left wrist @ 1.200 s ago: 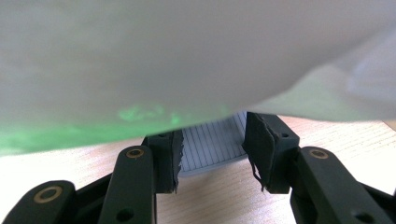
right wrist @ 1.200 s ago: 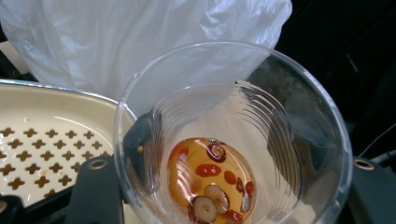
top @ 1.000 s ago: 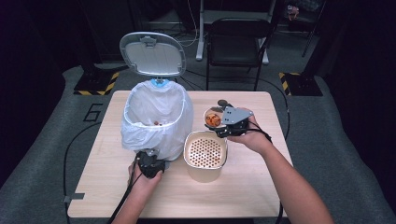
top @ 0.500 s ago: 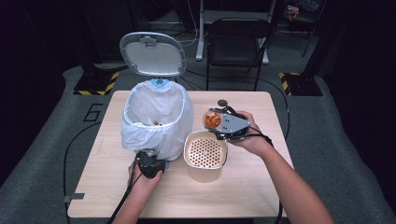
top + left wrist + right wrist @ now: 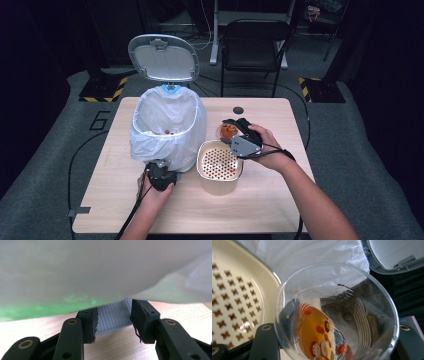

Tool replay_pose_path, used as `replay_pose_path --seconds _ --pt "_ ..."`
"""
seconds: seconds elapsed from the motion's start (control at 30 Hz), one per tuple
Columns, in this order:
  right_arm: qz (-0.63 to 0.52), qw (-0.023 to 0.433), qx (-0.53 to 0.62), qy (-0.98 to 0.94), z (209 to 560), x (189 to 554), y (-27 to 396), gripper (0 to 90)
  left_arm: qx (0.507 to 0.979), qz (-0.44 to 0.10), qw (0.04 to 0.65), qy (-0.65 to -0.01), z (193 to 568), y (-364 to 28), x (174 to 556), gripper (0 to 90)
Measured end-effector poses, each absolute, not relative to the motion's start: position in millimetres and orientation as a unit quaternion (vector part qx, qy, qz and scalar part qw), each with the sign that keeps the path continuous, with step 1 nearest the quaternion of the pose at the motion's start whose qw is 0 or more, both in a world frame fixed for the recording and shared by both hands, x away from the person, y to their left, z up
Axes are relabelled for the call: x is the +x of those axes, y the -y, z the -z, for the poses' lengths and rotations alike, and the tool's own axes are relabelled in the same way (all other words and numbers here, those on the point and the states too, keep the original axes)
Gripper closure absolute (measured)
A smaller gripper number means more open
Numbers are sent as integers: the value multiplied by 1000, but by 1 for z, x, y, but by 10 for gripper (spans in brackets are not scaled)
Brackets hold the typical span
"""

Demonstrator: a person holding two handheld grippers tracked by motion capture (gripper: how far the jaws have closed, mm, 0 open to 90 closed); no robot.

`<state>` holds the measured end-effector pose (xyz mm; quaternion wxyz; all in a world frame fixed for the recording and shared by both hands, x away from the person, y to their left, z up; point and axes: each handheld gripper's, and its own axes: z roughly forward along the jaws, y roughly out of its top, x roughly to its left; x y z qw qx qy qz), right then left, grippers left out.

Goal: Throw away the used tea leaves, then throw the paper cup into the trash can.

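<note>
A bin lined with a white bag (image 5: 167, 125) stands at the table's left, its grey lid (image 5: 162, 57) raised. At the bin's foot my left gripper (image 5: 161, 167) is shut on a grey ribbed pedal (image 5: 113, 317), with the jaws of the left gripper (image 5: 113, 323) on either side of it under the bag (image 5: 100, 270). My right gripper (image 5: 229, 129) is shut on a clear cup (image 5: 227, 131) beside a cream strainer pot (image 5: 218, 162). In the right gripper view the cup (image 5: 337, 315) is tilted, holding orange liquid with red and pale bits, with the strainer (image 5: 234, 290) at left.
A small dark round object (image 5: 238, 110) lies on the wooden table (image 5: 260, 200) behind the cup. A black chair (image 5: 255, 45) stands beyond the far edge. The bin's lid (image 5: 394, 252) rises past the cup in the right gripper view.
My right gripper has carried the cup a little nearer to the strainer pot and the bin. The left gripper has stayed at the bin's foot.
</note>
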<state>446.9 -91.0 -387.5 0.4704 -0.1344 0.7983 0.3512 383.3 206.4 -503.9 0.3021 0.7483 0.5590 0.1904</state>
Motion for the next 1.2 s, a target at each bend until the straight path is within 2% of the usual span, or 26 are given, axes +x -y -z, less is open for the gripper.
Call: replay_pose_path --seconds 0.77,1.2 --pt "-143 629 -318 -695 409 427 74 383 748 -191 305 -558 504 -207 383 567" --pt "-83 669 -370 -639 412 419 70 381 747 -192 307 -558 505 -207 383 566"
